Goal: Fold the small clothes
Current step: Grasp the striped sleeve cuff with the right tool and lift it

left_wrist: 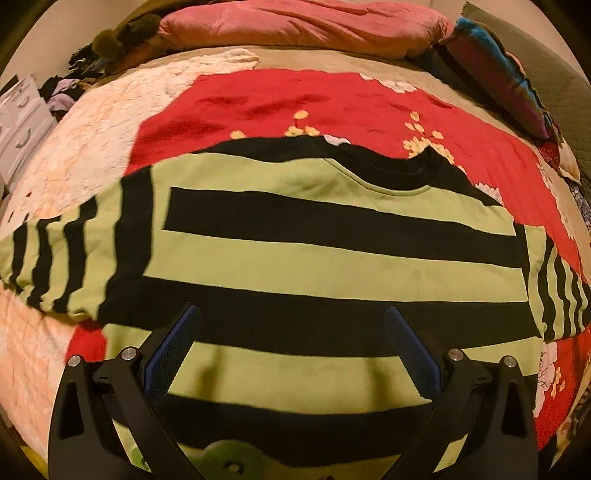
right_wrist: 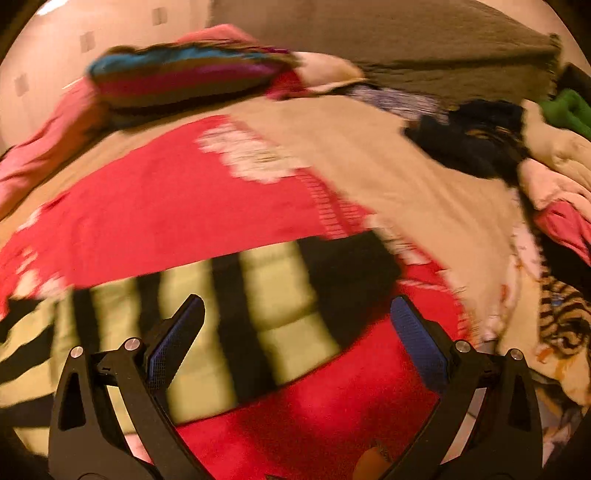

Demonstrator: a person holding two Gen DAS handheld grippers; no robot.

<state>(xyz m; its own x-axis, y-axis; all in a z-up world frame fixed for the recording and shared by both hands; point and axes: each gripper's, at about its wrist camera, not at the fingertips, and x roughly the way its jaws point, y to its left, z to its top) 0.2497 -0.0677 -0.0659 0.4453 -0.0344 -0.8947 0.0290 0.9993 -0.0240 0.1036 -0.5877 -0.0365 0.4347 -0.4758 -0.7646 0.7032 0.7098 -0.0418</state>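
A green and black striped sweater lies flat on a red flowered blanket, collar at the far side, sleeves out to left and right. My left gripper is open and empty above the sweater's lower body. In the right wrist view, one striped sleeve lies on the red blanket. My right gripper is open and empty just above that sleeve. This view is blurred.
A pink pillow and a striped cushion lie at the head of the bed. White drawers stand at the left. A pile of loose clothes lies at the right of the sleeve.
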